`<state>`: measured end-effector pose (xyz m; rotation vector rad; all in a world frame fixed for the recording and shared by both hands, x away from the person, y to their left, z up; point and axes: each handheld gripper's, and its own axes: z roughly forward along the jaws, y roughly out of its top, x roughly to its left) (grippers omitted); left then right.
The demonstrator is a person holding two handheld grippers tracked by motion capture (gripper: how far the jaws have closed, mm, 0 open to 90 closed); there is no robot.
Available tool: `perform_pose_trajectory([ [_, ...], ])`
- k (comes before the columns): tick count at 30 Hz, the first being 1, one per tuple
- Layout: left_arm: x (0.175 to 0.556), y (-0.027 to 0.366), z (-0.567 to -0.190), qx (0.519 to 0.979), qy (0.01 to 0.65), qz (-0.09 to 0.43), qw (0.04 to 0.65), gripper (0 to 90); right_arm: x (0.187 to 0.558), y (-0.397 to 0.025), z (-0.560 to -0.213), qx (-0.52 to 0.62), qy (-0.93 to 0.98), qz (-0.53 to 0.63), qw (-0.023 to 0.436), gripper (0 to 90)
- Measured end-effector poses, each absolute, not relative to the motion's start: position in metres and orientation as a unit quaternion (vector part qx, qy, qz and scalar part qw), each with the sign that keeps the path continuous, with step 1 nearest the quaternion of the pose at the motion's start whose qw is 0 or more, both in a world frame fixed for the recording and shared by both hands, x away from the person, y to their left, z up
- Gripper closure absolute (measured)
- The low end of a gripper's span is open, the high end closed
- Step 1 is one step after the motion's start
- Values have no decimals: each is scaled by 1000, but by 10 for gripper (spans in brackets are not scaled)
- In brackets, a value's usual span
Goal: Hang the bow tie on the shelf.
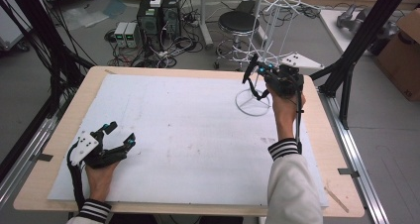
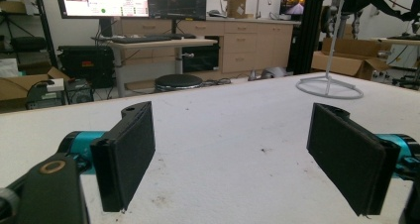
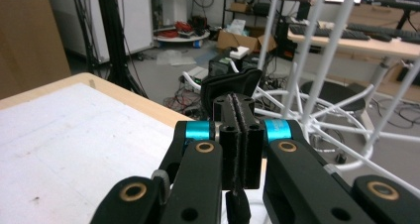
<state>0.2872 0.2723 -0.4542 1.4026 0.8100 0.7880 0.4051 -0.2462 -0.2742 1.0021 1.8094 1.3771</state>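
Tools: 2, w/ 1 black strap (image 3: pixel 233 87), 1 rack (image 1: pixel 267 50).

The person's left hand (image 1: pixel 99 177) rests near the front left corner of the table, holding the left gripper (image 1: pixel 120 135) low and level, its two jaws spread wide with nothing between them. The right forearm, in a white sleeve with a striped cuff, stretches toward the far right corner. There the right hand (image 1: pixel 283 105) holds the right gripper (image 1: pixel 250 69) raised, jaws pressed together on a black strap (image 1: pixel 253 91).
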Motion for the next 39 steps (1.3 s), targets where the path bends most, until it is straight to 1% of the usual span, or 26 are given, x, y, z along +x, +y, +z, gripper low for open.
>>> perform_pose_trajectory([
  [22, 287, 272, -454, 609, 352, 343, 622, 189, 411, -247, -282, 404, 704, 484, 328, 883],
  [23, 287, 272, -454, 609, 352, 343, 623, 189, 411, -247, -282, 405, 702, 485, 329, 879],
  [25, 287, 272, -454, 609, 352, 343, 622, 189, 411, -248, -283, 406, 701, 486, 329, 830],
  [32, 287, 272, -454, 609, 352, 342, 623, 189, 407, -250, -281, 406, 700, 487, 329, 808],
  [35, 287, 272, -454, 610, 351, 344, 622, 189, 404, -251, -281, 403, 696, 494, 329, 752],
  [37, 287, 272, -454, 610, 350, 344, 622, 189, 400, -251, -281, 401, 695, 495, 334, 662],
  [39, 287, 272, -454, 610, 350, 344, 622, 189, 393, -251, -282, 395, 691, 500, 340, 546],
])
